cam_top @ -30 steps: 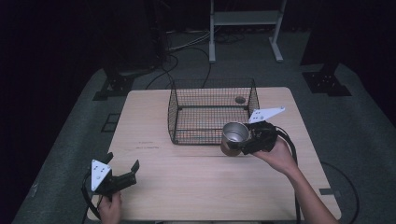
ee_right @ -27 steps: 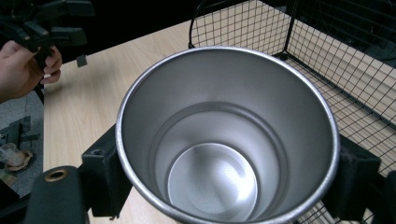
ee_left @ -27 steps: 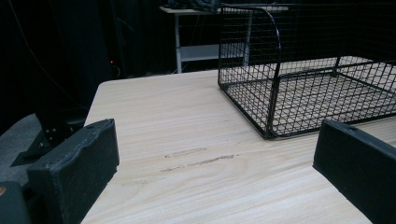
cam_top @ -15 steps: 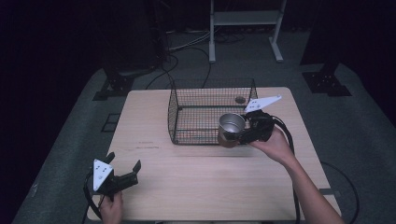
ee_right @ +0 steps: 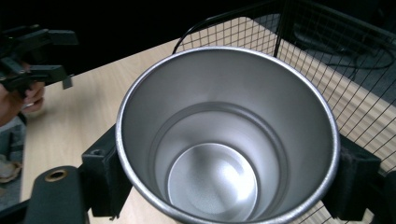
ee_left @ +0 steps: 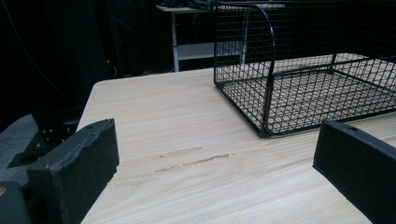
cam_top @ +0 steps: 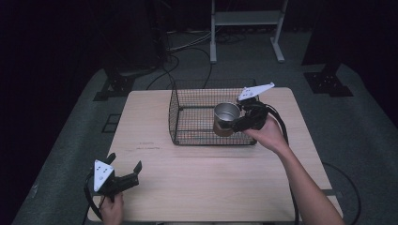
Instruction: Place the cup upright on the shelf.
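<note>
A shiny empty metal cup (cam_top: pixel 226 114) is held in the air at the near right part of a black wire basket (cam_top: pixel 187 117), its mouth tilted toward me. My right gripper (cam_top: pixel 233 122) is shut on the metal cup (ee_right: pixel 224 135), one jaw on each side of its wall, and the basket (ee_right: pixel 303 37) lies behind it. My left gripper (cam_top: pixel 124 163) rests low at the table's front left, open and holding nothing. The left gripper view looks past its spread jaws to the basket (ee_left: pixel 303 88) across bare wood.
The wooden table (cam_top: pixel 211 183) has free room in front of and left of the basket. Faint scuff marks (ee_left: pixel 196 158) lie between my left gripper and the basket. A white metal stand (cam_top: pixel 244 28) and cables are on the floor behind the table.
My right gripper has carried the metal cup up and away from me, from just before the basket's near wall to over the basket. The left gripper has stayed put.
</note>
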Tool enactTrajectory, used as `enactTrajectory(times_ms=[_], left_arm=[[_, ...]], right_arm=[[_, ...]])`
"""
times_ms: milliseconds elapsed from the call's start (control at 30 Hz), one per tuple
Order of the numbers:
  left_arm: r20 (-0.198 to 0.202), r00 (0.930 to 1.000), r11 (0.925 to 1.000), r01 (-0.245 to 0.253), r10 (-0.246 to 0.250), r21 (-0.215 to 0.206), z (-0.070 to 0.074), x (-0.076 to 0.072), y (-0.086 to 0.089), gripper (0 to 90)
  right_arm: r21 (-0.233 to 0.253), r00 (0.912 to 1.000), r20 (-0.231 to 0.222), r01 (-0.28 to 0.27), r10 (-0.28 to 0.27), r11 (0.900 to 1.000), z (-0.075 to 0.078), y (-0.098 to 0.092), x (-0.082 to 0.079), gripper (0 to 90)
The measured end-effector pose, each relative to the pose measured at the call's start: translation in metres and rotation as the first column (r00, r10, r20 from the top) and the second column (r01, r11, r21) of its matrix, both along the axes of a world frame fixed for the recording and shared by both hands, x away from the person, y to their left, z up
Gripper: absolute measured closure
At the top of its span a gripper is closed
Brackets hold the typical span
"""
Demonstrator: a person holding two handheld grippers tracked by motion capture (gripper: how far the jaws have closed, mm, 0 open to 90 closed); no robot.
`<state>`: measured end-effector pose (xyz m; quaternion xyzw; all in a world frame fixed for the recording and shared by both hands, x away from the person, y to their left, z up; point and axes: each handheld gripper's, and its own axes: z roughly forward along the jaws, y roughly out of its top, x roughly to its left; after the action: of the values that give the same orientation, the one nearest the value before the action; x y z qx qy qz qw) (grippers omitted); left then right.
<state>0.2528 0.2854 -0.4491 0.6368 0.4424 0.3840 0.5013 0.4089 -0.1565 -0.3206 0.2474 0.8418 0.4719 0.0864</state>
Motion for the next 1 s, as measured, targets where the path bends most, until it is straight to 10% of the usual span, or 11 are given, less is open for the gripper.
enactTrajectory(times_ms=[1000], left_arm=[[0.01,0.9999,0.9998,-0.014,0.014,-0.016,0.002,-0.004,0.007,0.0]], right_arm=[[-0.06,0.9988,-0.006,0.048,-0.048,0.997,0.014,0.031,0.054,17.8]])
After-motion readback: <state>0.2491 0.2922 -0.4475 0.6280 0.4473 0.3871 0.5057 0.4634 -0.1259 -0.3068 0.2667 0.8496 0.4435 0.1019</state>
